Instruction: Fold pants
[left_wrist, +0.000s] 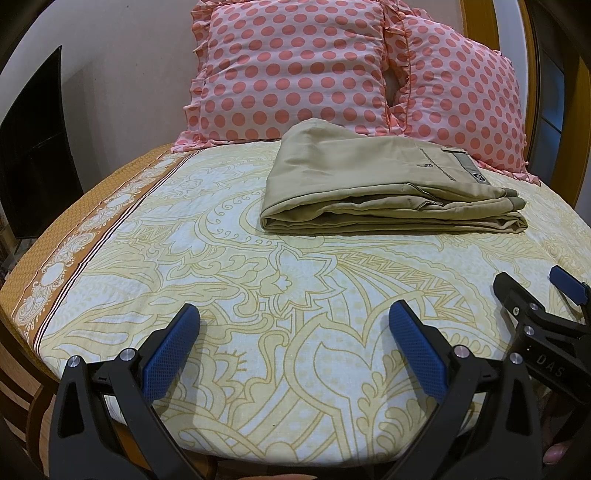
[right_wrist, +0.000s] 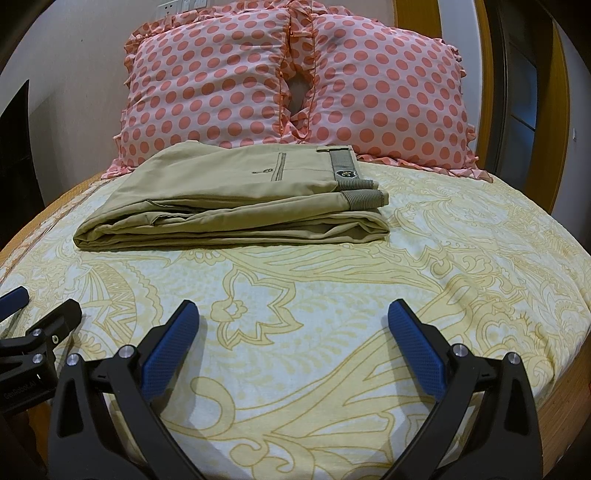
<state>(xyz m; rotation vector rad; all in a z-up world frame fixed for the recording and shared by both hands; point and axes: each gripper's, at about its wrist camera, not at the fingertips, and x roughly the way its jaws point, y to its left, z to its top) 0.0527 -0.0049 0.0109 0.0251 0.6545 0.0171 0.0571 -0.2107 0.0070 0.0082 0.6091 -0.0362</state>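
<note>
Left wrist view, pants: the tan pants (left_wrist: 369, 184) lie in a neat stacked bundle on the bed (left_wrist: 258, 295), right in front of the spotted pillows (left_wrist: 295, 70).
Left wrist view, left tool: the left tool (left_wrist: 295, 314) hangs over bare sheet on the near side of the pants, well apart from them, jaws spread wide, nothing between them.
Left wrist view, right tool: the right tool (left_wrist: 532, 284) pokes in at the right edge; only part shows here, so its jaws I cannot tell from this side.

Right wrist view, pants: same bundle (right_wrist: 236, 199), waistband and back pocket on top, folded edges facing us.
Right wrist view, right tool: the right tool (right_wrist: 293, 314) is wide apart and empty, also short of the pants.
Right wrist view, progress: looks finished, folds made, both tools clear. At most a little squaring of the loose lower layers is left.
</note>
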